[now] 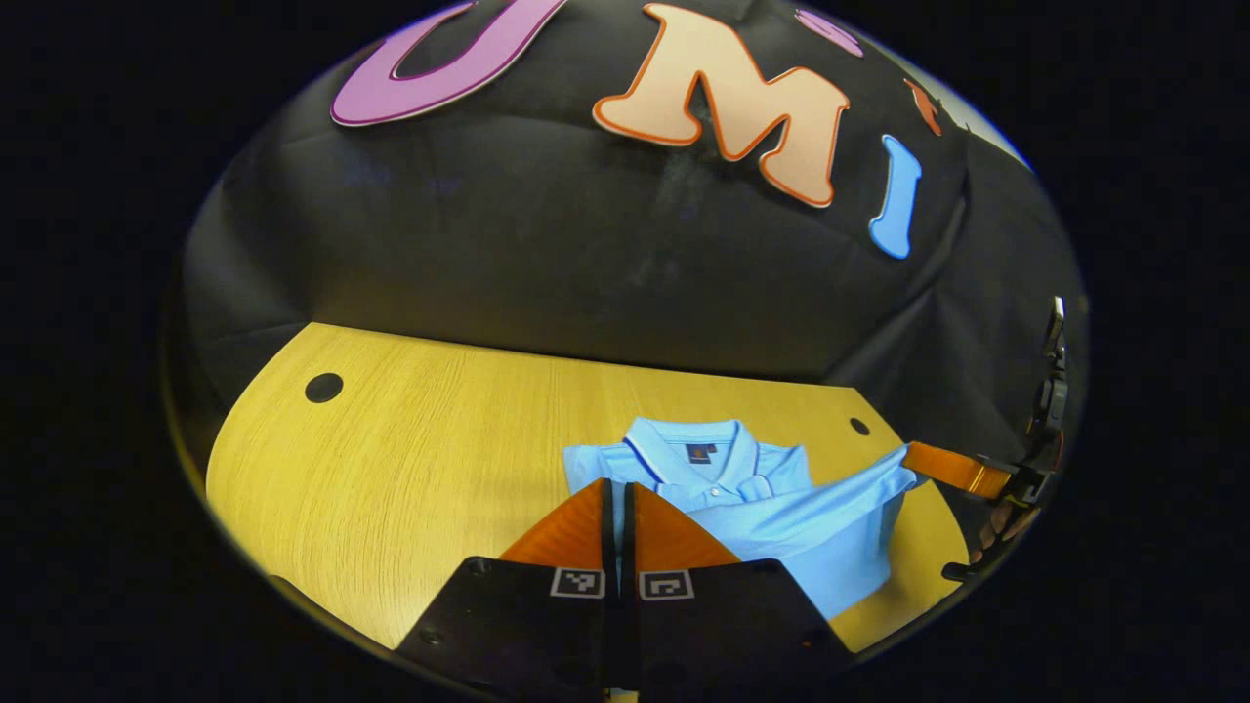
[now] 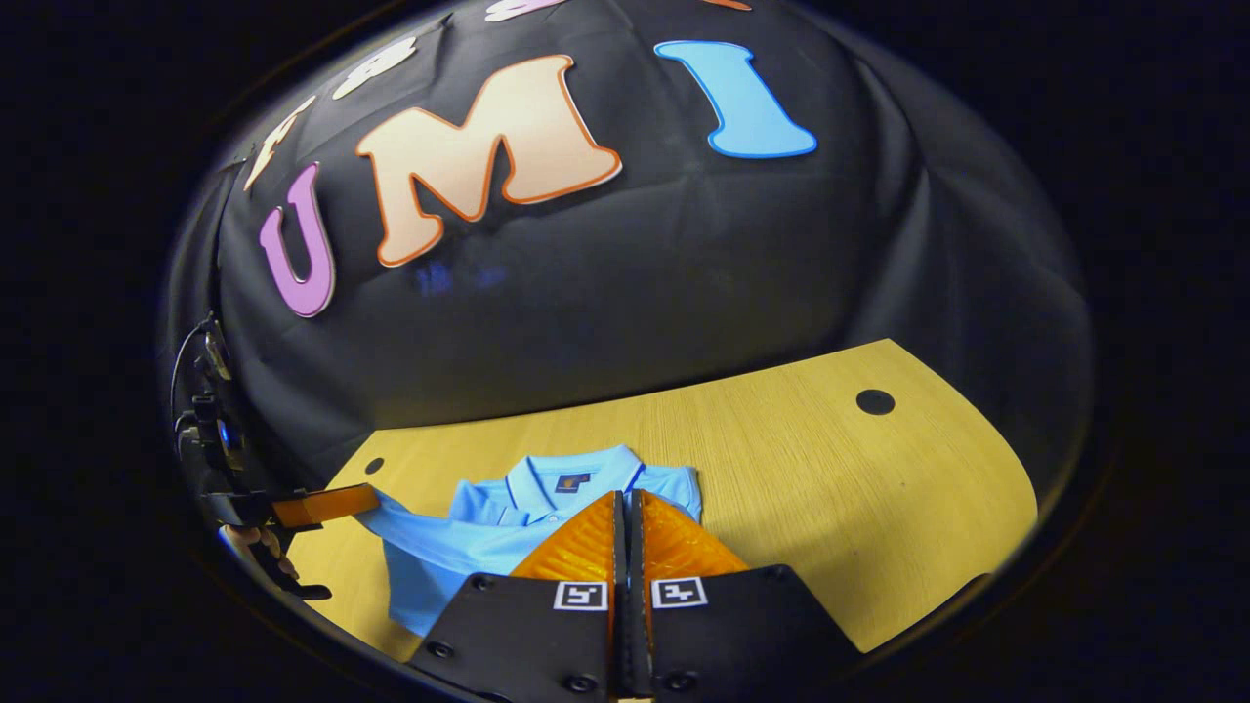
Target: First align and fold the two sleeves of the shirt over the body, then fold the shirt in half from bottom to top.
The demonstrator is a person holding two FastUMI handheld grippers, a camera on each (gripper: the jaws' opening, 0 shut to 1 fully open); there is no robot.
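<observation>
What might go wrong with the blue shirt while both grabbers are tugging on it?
1. The right gripper and the left gripper each seem to pinch only a small tip of the shirt. The cloth is stretched, so it may slip out.
2. Pulling sideways could drag the whole shirt across the table and rumple the collar, making the fold crooked.

The shirt [image 2: 547, 522] looks like soft matt knit cloth, polo style, with a ribbed collar [image 1: 695, 447] and a few gentle creases. Table [image 2: 830, 488] is pale wood or wood-look laminate, fine straight grain, smooth with a slight sheen. Wall [image 2: 635, 283] behind is matt black cloth, wrinkled in places.
</observation>
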